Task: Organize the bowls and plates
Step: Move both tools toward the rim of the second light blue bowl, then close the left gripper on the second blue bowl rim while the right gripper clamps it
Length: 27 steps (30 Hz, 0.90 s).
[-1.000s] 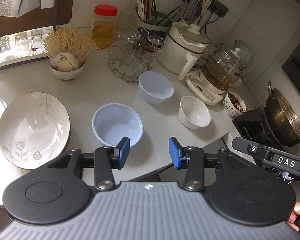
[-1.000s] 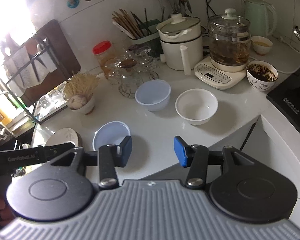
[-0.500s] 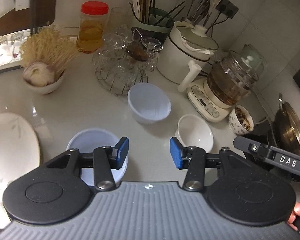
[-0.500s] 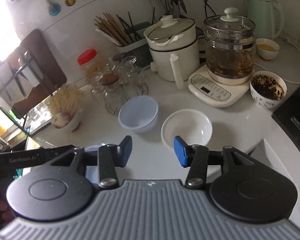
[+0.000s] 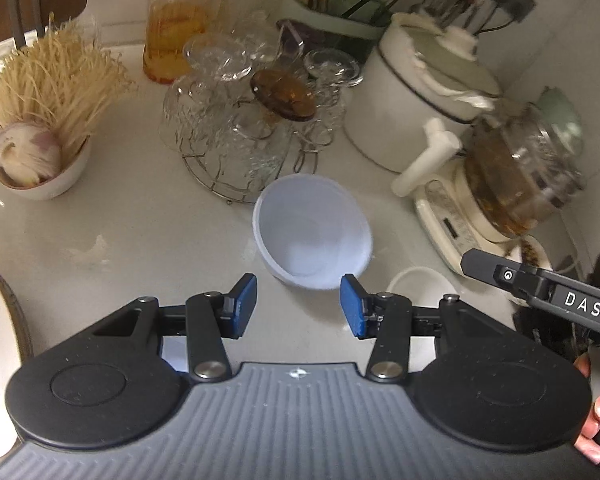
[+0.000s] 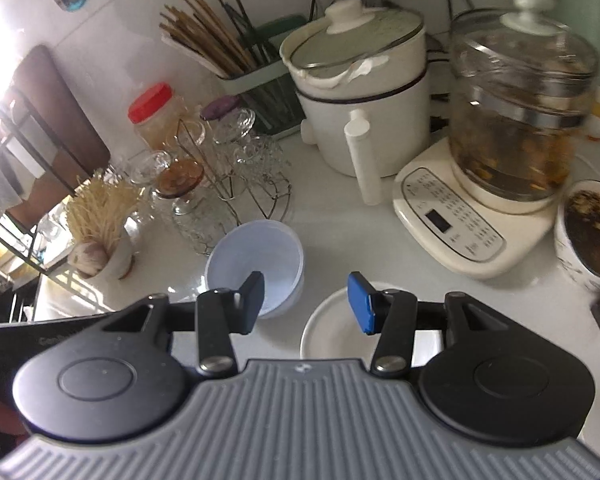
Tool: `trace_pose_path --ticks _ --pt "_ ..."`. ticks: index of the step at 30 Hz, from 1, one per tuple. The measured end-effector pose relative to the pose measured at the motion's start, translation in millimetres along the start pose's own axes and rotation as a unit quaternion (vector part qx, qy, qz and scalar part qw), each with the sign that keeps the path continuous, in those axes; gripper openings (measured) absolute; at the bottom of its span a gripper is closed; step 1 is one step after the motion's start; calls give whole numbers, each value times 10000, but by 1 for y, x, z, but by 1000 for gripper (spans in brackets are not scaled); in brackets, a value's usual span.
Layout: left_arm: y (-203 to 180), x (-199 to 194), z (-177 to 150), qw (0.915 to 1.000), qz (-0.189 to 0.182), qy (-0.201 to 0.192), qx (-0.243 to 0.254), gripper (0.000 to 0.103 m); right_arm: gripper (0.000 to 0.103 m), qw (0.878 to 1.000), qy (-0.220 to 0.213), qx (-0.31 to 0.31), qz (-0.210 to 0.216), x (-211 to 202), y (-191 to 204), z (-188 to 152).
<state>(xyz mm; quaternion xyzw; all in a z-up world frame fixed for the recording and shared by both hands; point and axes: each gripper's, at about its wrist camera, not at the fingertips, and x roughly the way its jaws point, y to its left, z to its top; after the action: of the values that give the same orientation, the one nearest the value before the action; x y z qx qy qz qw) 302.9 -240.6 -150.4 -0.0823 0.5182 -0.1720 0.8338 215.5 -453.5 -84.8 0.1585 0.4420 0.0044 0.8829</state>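
The pale blue bowl (image 5: 312, 236) sits on the white counter (image 5: 140, 232), just near of the glass rack (image 5: 240, 128) — it looks like thin plastic, so we expect it light, a little flexible and slick. We would pinch its rim wall, one pad inside and one outside. To its right and nearer lies the white bowl (image 6: 336, 328), likely ceramic — heavier, stiff, chippable. Our left gripper (image 5: 298, 306) and right gripper (image 6: 308, 302) both hang with jaws apart, holding nothing.
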Motion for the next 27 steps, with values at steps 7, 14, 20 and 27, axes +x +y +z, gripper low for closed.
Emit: trace_pose_path --ticks 7,14,20,27 --pt "15 38 11 9993 167 217 -255 52 49 9988 424 -141 212 52 -4 17" --pt "22 62 16 9994 124 183 -283 52 44 9965 708 -244 360 91 -3 21" --pt "24 75 23 9993 157 72 -321 46 36 9946 964 -205 319 115 -5 24" --pt "28 80 30 9986 203 -36 -485 24 31 9932 1053 -100 477 129 -7 30"
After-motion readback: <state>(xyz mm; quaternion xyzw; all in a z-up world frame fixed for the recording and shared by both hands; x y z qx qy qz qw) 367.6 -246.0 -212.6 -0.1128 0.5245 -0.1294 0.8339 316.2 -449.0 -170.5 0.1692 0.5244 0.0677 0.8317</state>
